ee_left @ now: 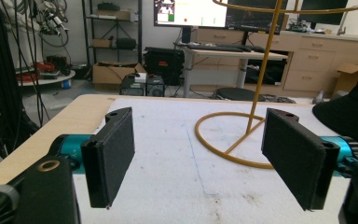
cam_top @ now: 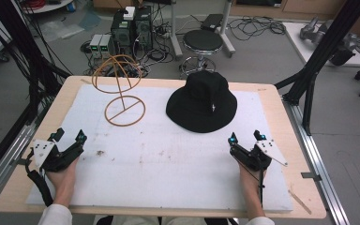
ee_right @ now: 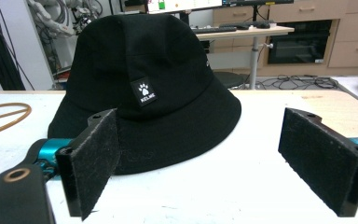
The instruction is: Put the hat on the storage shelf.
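A pale wooden table point(cam_top: 281, 101) carries a white padded sheet point(cam_top: 168, 159), scuffed and speckled with small brown marks, and it stands on a grey floor in a workshop strewn with cables. Beyond the far edge sit one round black stool point(cam_top: 202, 42) and two dark computer towers point(cam_top: 132, 26); the left gripper view also shows a lit monitor point(ee_left: 189, 12), a desk and light wooden cabinets along the back wall. Two things rest on the sheet. One black bucket hat point(cam_top: 201, 102), soft cloth with a floppy brim and a small white paw label point(ee_right: 145, 91), lies crown up at the far right of the sheet. One hat stand point(cam_top: 122, 89) of thin golden wire, a flat ring base with a straight stem and a round cage on top, stands upright to the left of the hat, apart from it. The left gripper point(cam_top: 70, 138) rests at the near left, well short of the stand, its two felt-faced black jaws spread wide with nothing between them. The right gripper point(cam_top: 247, 138) lies at the near right, just in front of the hat's brim, jaws likewise parted and empty. Each is held by one hand, white sleeves showing at the bottom edge.
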`<state>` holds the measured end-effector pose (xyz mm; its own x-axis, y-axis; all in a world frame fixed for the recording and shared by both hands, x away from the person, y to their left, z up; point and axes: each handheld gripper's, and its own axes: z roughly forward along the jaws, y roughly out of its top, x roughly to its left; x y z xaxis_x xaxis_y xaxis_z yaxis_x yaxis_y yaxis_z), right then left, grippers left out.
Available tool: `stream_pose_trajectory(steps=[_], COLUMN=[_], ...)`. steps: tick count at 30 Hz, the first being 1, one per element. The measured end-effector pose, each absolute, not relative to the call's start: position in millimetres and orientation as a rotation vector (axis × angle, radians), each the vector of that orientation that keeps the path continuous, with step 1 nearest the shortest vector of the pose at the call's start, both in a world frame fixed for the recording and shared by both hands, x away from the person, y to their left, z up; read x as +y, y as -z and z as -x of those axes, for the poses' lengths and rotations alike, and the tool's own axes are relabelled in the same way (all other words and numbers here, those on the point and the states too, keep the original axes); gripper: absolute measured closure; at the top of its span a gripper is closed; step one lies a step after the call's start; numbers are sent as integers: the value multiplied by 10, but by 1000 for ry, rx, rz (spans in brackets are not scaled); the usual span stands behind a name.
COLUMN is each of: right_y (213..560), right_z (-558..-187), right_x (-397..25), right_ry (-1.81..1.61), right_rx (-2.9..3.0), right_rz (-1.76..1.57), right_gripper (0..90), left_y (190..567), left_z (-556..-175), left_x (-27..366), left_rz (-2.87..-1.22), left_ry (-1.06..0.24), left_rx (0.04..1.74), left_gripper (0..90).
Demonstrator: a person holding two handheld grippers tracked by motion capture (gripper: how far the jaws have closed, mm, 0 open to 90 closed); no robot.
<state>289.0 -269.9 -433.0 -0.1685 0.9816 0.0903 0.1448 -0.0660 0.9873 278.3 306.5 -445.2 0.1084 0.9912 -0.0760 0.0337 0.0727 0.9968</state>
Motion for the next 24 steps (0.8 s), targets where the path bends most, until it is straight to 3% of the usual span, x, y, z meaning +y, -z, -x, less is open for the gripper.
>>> stream_pose_trajectory(steps=[24], right_y=[4346], right_z=[-2870], right_x=[-2728], right_ry=[-1325], right_rx=[1408], right_rz=[-1286], right_gripper=[123], left_y=[4454], left_z=[-2810], left_x=[3051], left_rz=[-1223], left_ry=[-1048], left_rx=[1183], left_gripper=[258])
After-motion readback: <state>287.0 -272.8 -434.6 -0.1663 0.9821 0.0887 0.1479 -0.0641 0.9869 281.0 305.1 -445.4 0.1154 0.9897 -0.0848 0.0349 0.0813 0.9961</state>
